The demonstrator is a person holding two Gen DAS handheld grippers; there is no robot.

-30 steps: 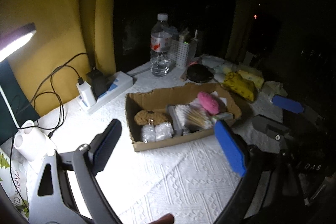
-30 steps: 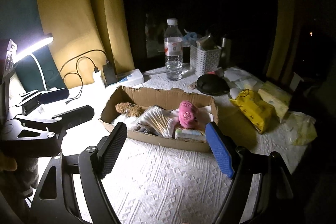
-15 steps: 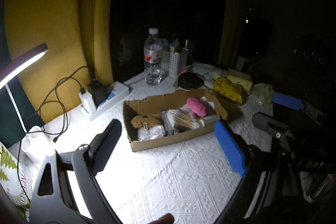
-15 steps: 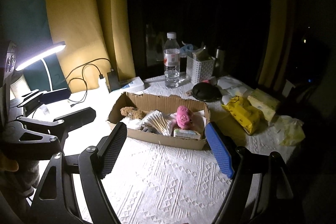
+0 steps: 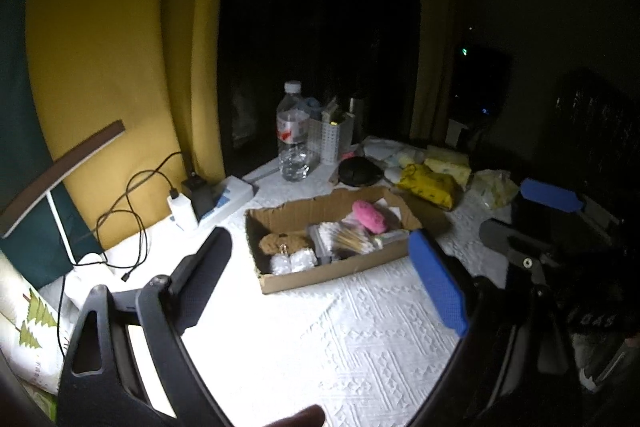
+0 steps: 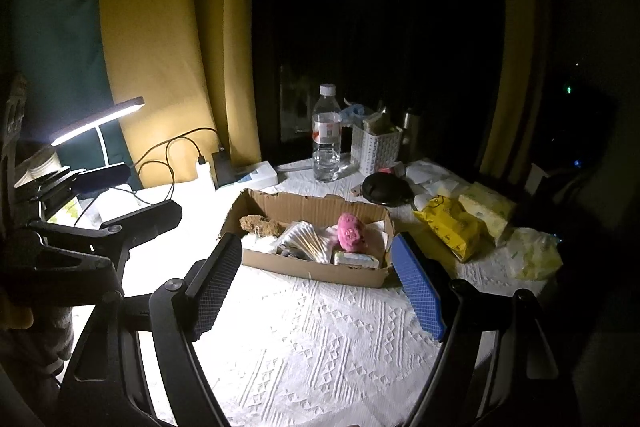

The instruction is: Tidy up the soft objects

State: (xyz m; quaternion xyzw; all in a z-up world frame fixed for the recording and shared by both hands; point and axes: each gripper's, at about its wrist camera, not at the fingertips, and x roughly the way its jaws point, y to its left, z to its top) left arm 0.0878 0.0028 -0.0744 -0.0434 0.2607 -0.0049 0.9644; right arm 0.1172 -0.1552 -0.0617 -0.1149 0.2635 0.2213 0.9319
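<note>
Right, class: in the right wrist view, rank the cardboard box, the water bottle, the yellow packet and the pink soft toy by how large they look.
1. cardboard box
2. yellow packet and water bottle: look about alike, and the bottle stands farther back, so not ranked.
3. pink soft toy

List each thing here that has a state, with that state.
left gripper: open, empty
right gripper: open, empty
cardboard box: open-topped, filled
water bottle: upright, capped
desk lamp: lit
pink plush: lying in the box
yellow packet: lying outside the box
</note>
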